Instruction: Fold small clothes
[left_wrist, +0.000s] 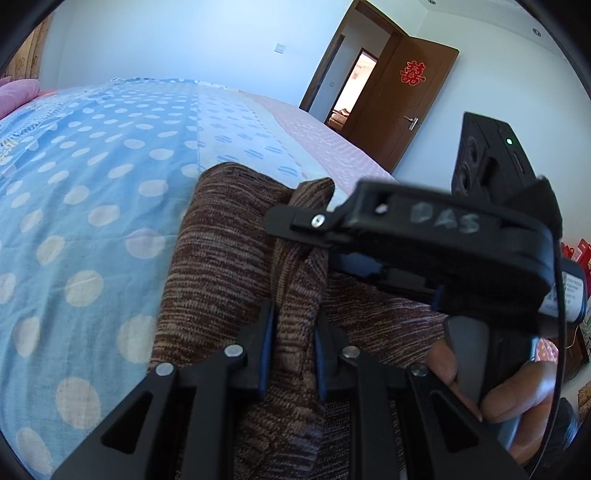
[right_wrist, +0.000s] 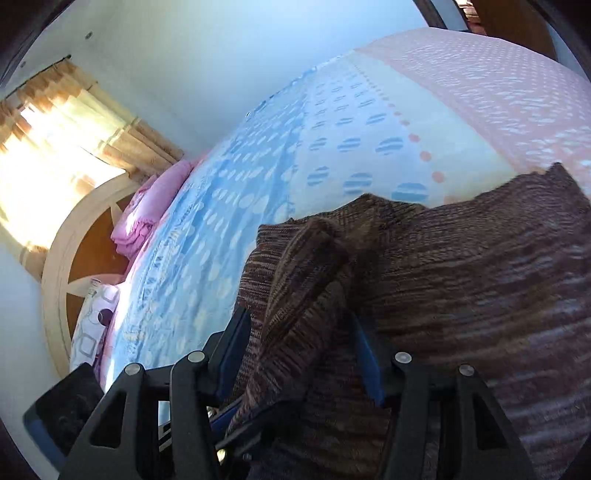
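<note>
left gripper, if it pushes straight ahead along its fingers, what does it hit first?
More of the brown knit garment it already pinches. The left gripper points along that fold; beyond lie the right gripper and bedsheet, though depth is unclear.

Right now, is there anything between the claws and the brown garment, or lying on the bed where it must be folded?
Nothing visible. Both the left claw and right claw already pinch the garment, and the bedsheet beyond it shows bare.
</note>
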